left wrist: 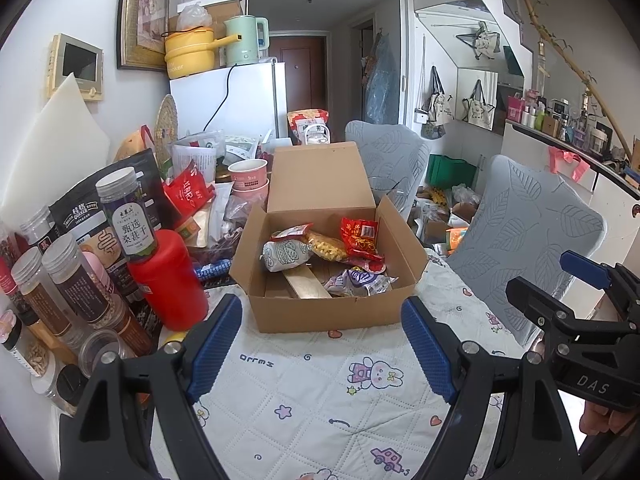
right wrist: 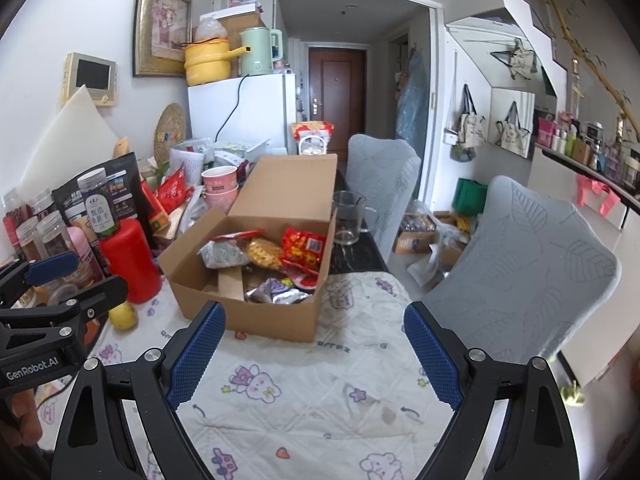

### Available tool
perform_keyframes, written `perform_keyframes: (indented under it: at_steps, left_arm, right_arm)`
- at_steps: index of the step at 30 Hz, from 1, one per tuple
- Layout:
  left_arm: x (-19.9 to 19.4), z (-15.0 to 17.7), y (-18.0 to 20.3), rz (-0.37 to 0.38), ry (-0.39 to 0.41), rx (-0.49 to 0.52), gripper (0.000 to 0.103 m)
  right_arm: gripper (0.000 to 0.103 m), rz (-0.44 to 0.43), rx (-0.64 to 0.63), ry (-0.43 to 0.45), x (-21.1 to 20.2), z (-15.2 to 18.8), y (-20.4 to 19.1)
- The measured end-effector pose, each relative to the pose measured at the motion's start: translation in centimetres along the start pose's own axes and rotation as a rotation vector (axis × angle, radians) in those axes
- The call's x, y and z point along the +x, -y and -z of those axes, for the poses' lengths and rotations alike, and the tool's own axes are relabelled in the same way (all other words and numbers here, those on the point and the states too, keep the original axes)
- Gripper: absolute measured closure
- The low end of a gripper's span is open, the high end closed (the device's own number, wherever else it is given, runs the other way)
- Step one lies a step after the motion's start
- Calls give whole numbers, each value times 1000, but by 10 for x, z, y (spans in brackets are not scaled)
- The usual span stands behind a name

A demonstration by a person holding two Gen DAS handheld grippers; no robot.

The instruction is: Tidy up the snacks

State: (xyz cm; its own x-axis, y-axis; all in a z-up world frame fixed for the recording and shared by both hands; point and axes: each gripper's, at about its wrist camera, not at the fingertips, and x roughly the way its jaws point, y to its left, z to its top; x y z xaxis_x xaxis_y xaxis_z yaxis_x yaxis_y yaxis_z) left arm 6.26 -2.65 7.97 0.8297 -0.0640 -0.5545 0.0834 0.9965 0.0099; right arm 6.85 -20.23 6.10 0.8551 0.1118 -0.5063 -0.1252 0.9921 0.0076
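While both grippers, left gripper (left wrist: 322,344) and right gripper (right wrist: 314,350), hovered with fingers wide and empty, the open brown cardboard box (left wrist: 320,308) at frame centre held light, crinkly, slippery snack packets (left wrist: 360,240), likely best pinched at their sealed edges.

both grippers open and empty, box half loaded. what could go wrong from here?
1. The jar stands on top of the red bottle, right beside the cardboard box; a reach by the left gripper toward that pile could knock it over.
2. The glass mug stands close to the box's far right corner; pushing the box could shove it along.
3. The raised lid may fold down over the snacks.
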Motion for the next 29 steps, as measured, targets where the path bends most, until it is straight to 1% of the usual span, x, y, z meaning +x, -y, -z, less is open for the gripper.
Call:
perform_keyframes:
  at_steps: [7, 12, 20, 29]
  left_arm:
    - [1, 0, 2, 15, -4, 3, 21]
    - [5, 2, 3, 36, -24, 9, 21]
    - [8, 3, 6, 26, -30, 21, 21]
    - [16, 5, 4, 36, -50, 36, 21]
  right_arm:
    - [11, 7, 3, 2, 0, 2, 3]
    - [11, 25, 11, 4, -2, 4, 4]
    - [11, 43, 20, -15, -1, 7, 5]
    - [11, 54, 30, -30, 2, 9, 5]
